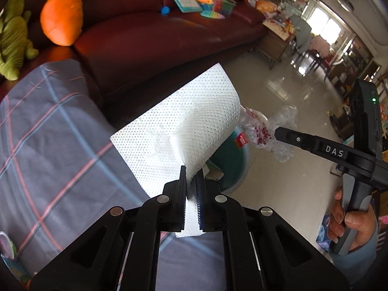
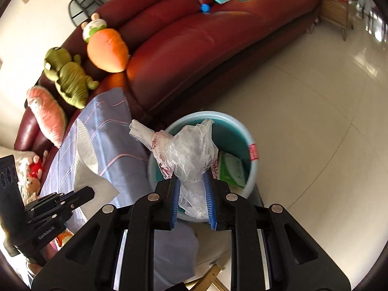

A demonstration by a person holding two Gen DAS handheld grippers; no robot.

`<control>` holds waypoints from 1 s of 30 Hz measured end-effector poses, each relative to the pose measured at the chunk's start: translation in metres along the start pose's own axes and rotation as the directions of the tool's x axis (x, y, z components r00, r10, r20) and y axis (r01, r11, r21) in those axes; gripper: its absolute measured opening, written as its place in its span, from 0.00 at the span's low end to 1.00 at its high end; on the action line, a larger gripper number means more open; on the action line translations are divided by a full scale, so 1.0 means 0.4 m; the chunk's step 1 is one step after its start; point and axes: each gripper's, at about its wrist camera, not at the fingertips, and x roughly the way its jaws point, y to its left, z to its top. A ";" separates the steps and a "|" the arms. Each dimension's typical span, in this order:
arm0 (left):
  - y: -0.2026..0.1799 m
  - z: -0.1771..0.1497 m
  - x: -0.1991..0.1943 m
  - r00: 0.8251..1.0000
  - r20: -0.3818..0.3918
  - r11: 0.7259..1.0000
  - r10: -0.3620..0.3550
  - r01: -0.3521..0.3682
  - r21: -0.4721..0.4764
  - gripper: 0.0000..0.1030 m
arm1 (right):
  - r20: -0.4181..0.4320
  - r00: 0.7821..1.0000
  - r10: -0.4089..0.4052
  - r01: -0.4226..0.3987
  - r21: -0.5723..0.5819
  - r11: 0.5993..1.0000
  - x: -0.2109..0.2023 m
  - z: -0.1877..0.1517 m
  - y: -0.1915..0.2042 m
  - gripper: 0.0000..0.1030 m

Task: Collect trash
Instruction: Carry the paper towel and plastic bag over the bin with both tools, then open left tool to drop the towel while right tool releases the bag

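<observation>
My left gripper [image 1: 192,173] is shut on a white dotted paper towel [image 1: 179,126], which stands up from the jaws over the grey checked blanket [image 1: 48,133]. In the right wrist view that towel [image 2: 89,177] and the left gripper [image 2: 87,192] show at lower left. My right gripper [image 2: 191,178] is shut on a crumpled clear plastic bag with red print [image 2: 186,150], held over the teal bin [image 2: 252,169]. A green and white packet [image 2: 231,169] lies inside the bin. From the left wrist the bag [image 1: 264,131] hangs at the right gripper [image 1: 278,132], beside the bin [image 1: 232,165].
A dark red leather sofa [image 2: 194,48] curves behind the bin, with plush toys [image 2: 106,48] at its left end and books and toys [image 1: 208,0] further along. Pale glossy floor tiles [image 2: 315,121] spread to the right. A hand [image 1: 349,223] grips the right tool's handle.
</observation>
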 end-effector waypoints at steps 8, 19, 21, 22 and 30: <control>-0.037 0.058 0.121 0.998 -0.060 0.999 -0.033 0.032 -0.013 0.08 | -0.007 1.000 -0.023 0.023 0.038 0.999 0.001 0.025 -0.056 0.20; -0.040 0.061 0.214 0.994 -0.108 0.999 0.023 -0.026 -0.028 0.76 | -0.040 0.998 -0.055 0.057 0.036 0.998 0.025 0.044 -0.069 0.20; -0.028 0.053 0.208 0.994 -0.112 0.999 0.020 -0.024 -0.036 0.79 | -0.047 0.997 -0.055 0.056 0.034 0.998 0.035 0.044 -0.063 0.20; -0.023 0.050 0.202 0.994 -0.109 0.999 0.026 -0.031 -0.038 0.81 | -0.050 0.997 -0.053 0.055 0.033 0.998 0.039 0.044 -0.060 0.20; 0.024 0.020 0.142 0.996 -0.079 0.997 0.037 -0.043 -0.071 0.87 | -0.081 0.996 -0.047 0.048 0.012 0.999 0.076 0.039 -0.031 0.21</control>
